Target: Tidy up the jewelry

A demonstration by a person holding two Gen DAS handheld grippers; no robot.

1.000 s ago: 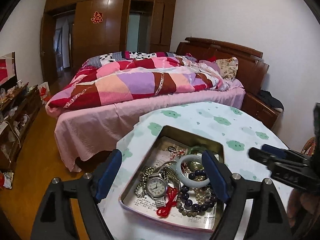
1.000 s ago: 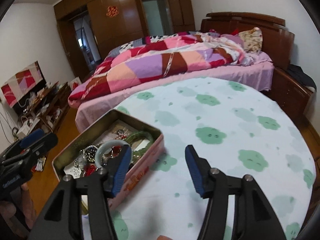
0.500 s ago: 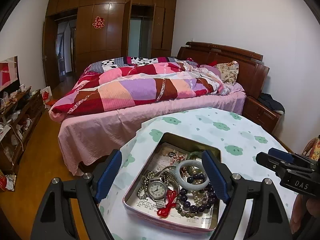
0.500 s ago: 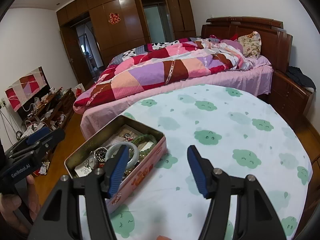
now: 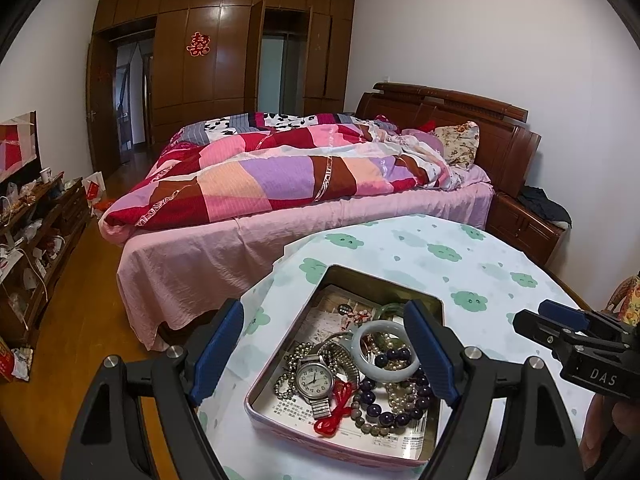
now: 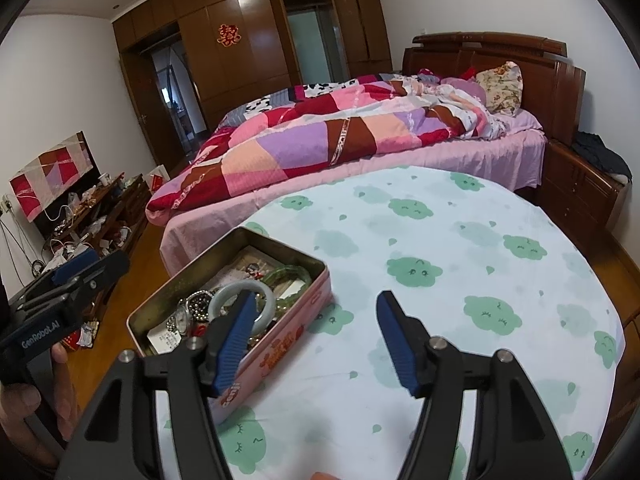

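1. You are working at the round table under a white cloth printed with green clouds (image 6: pixel 460 248); a bed with a patchwork quilt stands beyond its far edge, well apart from the task.
2. The open rectangular tin with pink sides (image 5: pixel 316 437) sits at the table's left edge. In the right wrist view its long axis runs from near left to far right.
3. All the jewelry lies inside that tin, tangled: a pale jade bangle (image 5: pixel 385 350) near the middle, a round silver wristwatch on a metal band (image 5: pixel 315 379) to its left, a strand of dark purple beads (image 5: pixel 378 404) at the near right, a red knotted cord (image 5: pixel 337 410) between watch and beads, and a green bangle (image 6: pixel 289 276) at the far end.
4. Your left gripper (image 5: pixel 328 354) is spread wide with nothing between its pads; it hangs over the tin's near end, and in its own view the watch and pale bangle fall between the fingers.
5. Your right gripper (image 6: pixel 316 340) also holds nothing; its jaws have just been opening. It straddles the tin's right wall, left finger over the contents, right finger over bare cloth.
6. I judge the left gripper the better placed: the pieces lie straight ahead and below it, so a short descent should reach them.
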